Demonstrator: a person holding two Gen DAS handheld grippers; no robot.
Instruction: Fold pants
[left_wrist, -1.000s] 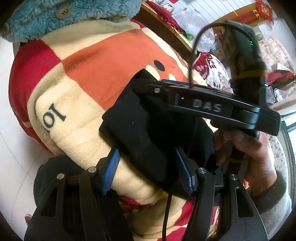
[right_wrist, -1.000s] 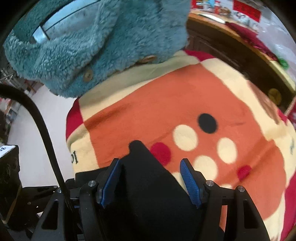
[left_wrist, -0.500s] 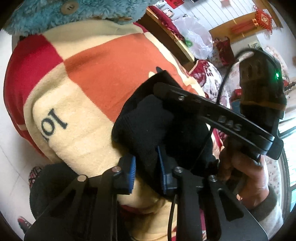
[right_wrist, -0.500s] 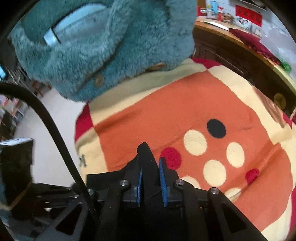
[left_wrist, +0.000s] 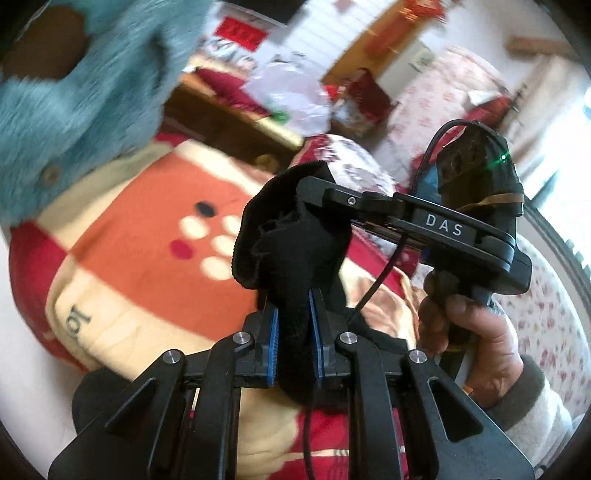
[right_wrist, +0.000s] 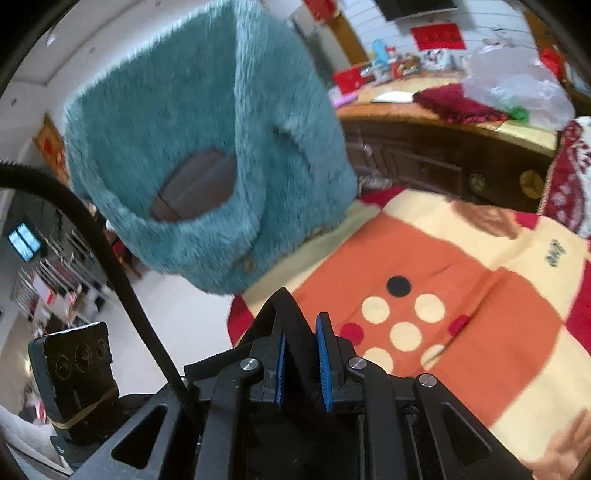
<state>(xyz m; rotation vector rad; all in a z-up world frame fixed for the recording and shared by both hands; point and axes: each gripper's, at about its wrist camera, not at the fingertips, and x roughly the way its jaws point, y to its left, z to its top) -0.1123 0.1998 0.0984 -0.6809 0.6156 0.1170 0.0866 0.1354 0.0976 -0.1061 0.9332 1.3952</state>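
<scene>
Pants (left_wrist: 291, 258) pinched by both grippers' fingers (left_wrist: 272, 332)

Pants (left_wrist: 291, 254) hang above the blanket (left_wrist: 147, 266), fleece jacket (right_wrist: 207, 147) behind.

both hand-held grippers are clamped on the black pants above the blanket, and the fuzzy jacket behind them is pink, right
Not quite: the fuzzy jacket is teal blue, not pink, as the right wrist view shows. The rest holds: the left hand-held gripper and the right hand-held gripper are each shut on the black pants, above the orange, cream and red blanket.
</scene>
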